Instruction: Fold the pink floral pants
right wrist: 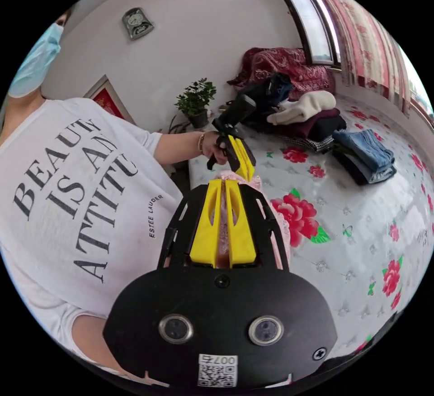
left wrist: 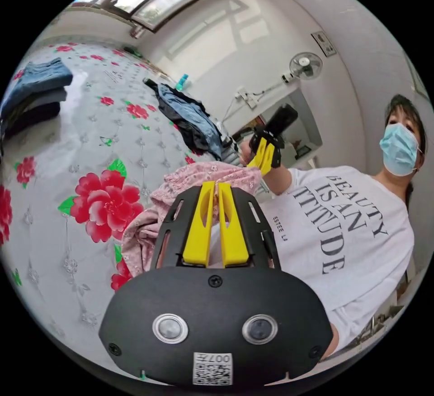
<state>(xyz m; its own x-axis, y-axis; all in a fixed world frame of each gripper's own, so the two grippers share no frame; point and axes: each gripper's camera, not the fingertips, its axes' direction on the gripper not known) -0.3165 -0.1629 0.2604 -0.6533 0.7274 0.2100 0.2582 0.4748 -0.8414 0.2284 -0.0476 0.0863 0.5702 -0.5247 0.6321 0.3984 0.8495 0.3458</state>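
Floral bed (left wrist: 90, 111) — pink floral pants (left wrist: 190, 178) pinched

Both grippers are closing tight: left gripper (left wrist: 216, 186) and right gripper (right wrist: 224, 183), jaws pressing pink cloth between them.

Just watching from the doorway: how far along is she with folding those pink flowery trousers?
Barely begun. The pink floral cotton pants hang bunched and unfolded above the flower-printed white bed cover. In hand: the left gripper and right gripper both pinch the fabric, lifted. Left: spreading them flat and every fold.
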